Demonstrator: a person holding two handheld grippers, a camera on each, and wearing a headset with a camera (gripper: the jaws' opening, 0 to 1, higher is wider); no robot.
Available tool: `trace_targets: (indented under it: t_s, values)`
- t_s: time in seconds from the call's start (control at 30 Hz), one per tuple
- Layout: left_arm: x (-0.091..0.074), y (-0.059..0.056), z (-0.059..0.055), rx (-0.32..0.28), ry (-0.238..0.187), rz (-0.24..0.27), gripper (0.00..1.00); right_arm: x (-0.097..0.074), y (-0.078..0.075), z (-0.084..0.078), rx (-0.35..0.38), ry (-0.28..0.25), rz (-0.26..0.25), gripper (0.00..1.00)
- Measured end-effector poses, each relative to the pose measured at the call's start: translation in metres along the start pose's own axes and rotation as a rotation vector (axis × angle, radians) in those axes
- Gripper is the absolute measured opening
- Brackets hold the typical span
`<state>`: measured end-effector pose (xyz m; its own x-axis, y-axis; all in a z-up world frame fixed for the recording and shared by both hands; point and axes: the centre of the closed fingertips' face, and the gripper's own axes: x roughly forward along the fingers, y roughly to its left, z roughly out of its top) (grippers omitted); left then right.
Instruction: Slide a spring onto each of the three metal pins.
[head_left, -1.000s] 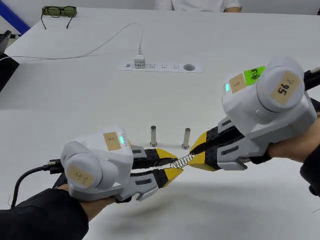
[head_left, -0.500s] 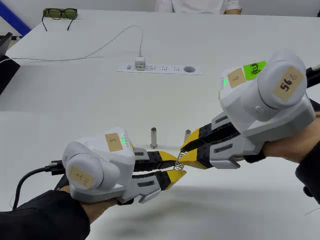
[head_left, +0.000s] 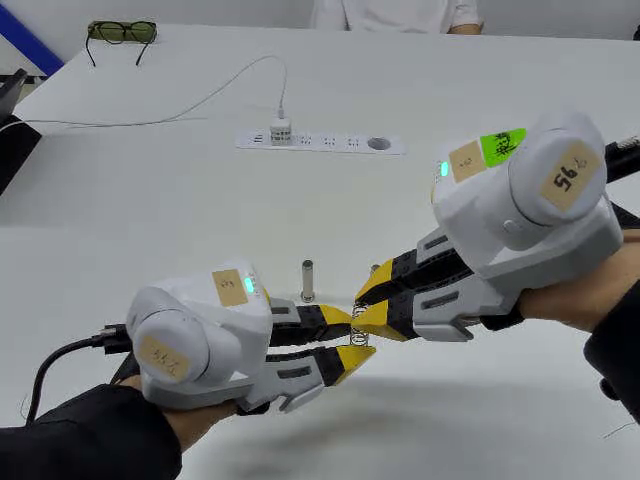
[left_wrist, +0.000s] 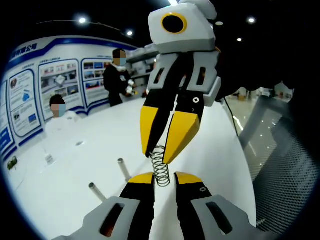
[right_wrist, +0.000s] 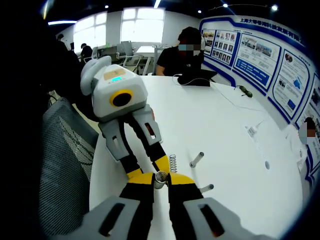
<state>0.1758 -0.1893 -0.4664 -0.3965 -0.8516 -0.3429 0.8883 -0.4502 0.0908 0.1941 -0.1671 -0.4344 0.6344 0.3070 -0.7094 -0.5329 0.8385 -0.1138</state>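
- The right gripper (head_left: 357, 308) pinches one end of the spring (left_wrist: 160, 167) tight between its yellow tips.
- The left gripper (head_left: 360, 334) has its jaws a little apart, a bit wider than the spring. The spring's other end sits between them.
- The spring is between the two grippers, just in front of the pins.
- One bare metal pin (head_left: 307, 280) stands upright just past the left gripper. A second pin (head_left: 375, 268) peeks out behind the right gripper's jaws.
- In the right gripper view a bit of coil (right_wrist: 173, 162) stands beside the left gripper's tip. I cannot tell if it is the same spring.
- The white table (head_left: 150, 200) is bare all the way from the pins to the power strip (head_left: 320, 142), which lies well apart from them.
- A white plug (head_left: 280, 127) sits in the strip, and its thin cable (head_left: 180, 104) runs off to the left edge.
- Dark glasses (head_left: 120, 28) lie at the far left corner, near the table's edge.
- In the gripper views the table's side edge is close to the grippers, with a mesh chair (right_wrist: 65, 150) right beside it.
- A tan sticker (head_left: 570, 180) on the right gripper reads "95". A green sticker (head_left: 503, 147) has marks too small to read.
- The tan stickers (head_left: 230, 287) on the left gripper have writing I cannot read.
- The wall boards (right_wrist: 260, 55) have print too small to read.
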Motion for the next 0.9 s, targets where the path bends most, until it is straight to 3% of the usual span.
trace_targets:
  t_s: [0.4, 0.9]
  values:
    - [-0.01, 0.008, 0.002, -0.049, -0.02, 0.024, 0.28, -0.005, -0.009, -0.002, 0.014, -0.002, -0.024, 0.11]
    - [-0.032, 0.029, -0.005, -0.104, -0.032, 0.112, 0.39, -0.014, -0.027, -0.011, 0.036, 0.004, -0.069, 0.11]
